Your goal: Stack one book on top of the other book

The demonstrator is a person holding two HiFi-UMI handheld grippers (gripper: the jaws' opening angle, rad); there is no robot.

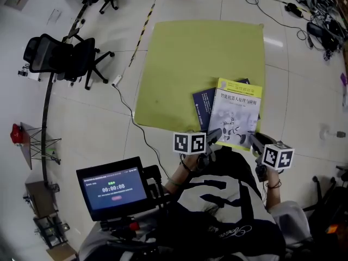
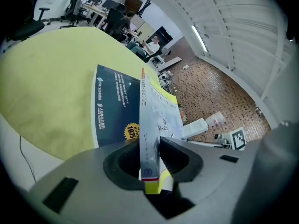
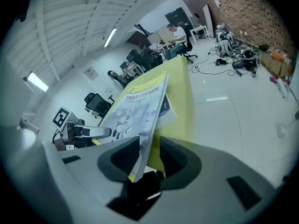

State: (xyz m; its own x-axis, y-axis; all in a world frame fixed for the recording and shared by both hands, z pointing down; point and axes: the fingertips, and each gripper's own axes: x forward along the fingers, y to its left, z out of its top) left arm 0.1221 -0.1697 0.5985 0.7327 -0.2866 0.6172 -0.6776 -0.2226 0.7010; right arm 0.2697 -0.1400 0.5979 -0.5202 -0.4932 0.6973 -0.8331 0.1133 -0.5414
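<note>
At the lower middle of the head view, the left gripper (image 1: 211,140) pinches the near edge of the pale book (image 1: 235,113), and its own view shows the pads pressed on both faces. Just to its right, the right gripper (image 1: 254,141) has the same edge between its jaws. These stand slightly spread, with a gap on one side, so that hold looks loose. The pale book lies skewed over the dark blue book (image 1: 202,106), which peeks out at its left and top. Both are on the near right part of the green mat (image 1: 185,64). Whether the pale book rests flat cannot be told. The step looks like setting down. It would go best to square the corners over the blue cover, hold with the left gripper until the book lies flat, then withdraw low so nothing slides. Far off at the upper left stands an office chair (image 1: 65,56).
</note>
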